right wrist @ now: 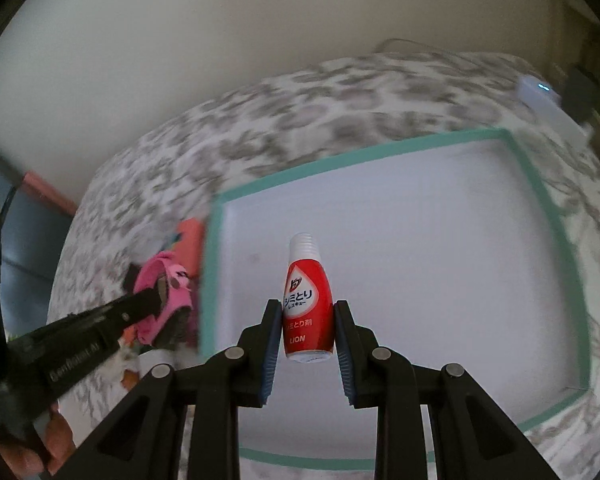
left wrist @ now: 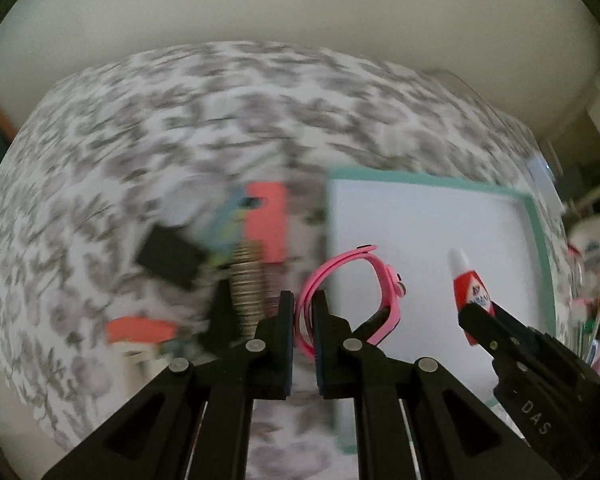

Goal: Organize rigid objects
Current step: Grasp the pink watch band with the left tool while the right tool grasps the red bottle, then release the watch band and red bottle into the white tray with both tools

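My left gripper is shut on the strap of a pink wristband, which loops up and to the right over the left edge of a teal-rimmed white tray. My right gripper is shut on a small red bottle with a white cap, held upright above the tray's white floor. In the left wrist view that bottle and the right gripper hang over the tray's right half. In the right wrist view the left gripper holds the wristband just left of the tray.
The tray lies on a grey floral cloth. Left of it, blurred, are a stack of coins, a coral rectangular case, a black block and another coral piece. A white device sits at the far right.
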### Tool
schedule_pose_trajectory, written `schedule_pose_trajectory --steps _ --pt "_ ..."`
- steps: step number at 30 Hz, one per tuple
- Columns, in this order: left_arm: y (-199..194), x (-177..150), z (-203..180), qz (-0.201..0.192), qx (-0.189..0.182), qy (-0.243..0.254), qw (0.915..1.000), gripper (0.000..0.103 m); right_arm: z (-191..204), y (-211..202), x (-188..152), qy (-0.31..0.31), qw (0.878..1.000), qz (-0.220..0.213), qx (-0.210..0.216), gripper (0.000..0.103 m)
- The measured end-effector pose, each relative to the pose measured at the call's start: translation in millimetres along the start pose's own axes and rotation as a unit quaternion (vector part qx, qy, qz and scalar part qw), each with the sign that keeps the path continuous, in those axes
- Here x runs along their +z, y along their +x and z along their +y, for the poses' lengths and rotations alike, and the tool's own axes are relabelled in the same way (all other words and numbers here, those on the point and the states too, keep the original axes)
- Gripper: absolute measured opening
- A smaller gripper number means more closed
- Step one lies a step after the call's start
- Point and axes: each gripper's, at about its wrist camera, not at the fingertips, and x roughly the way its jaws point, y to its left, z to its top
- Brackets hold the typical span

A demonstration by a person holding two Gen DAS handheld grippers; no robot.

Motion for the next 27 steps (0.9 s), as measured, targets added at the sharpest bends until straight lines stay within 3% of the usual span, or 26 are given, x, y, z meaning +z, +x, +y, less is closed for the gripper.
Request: schedule_pose_trajectory --steps 8,13,19,20,22,24,25,27 --pt "30.4 5.6 -78.6 0.015 -0.012 0.066 0.9977 0.009 -51.5 -5.4 5.2 0.03 0.997 -0.005 -0.075 0.028" --pt "40.5 5.0 -90.4 0.018 -0.02 0.074 0.9969 0.01 -72.1 -5.1 5.3 0.057 0.995 -0.001 -0.076 0.028" --pt "35.9 5.5 -87.0 0.006 -0.022 0.07 0.9973 0.011 -70.0 -14.1 6.5 0.048 0.994 -0.015 -0.099 0.028" --pt "35.3 5.6 -86.0 0.007 -0.025 0.067 0.9974 0.014 -69.4 -15.7 6.5 0.046 0.994 -0.017 -0.101 0.028" --pt "32.8 5.6 -82.5 0.005 -0.03 0.059 0.9978 0.03 -68.7 -18.5 6.4 0.042 0.993 -0.019 -0.11 0.029" --pt "30.4 5.5 -78.6 0.001 -0.032 0.051 0.9982 0.067 -66.8 -19.7 5.8 0.036 0.992 -0.02 -0.119 0.03" --pt "28.4 5.5 -75.6 -0.001 -0.037 0.045 0.9983 0.071 -66.2 -19.9 5.8 0.034 0.992 -0.02 -0.122 0.03" --pt "25.2 5.8 -70.9 -0.002 -0.044 0.037 0.9984 0.073 -65.1 -20.6 4.7 0.032 0.991 -0.022 -0.128 0.045"
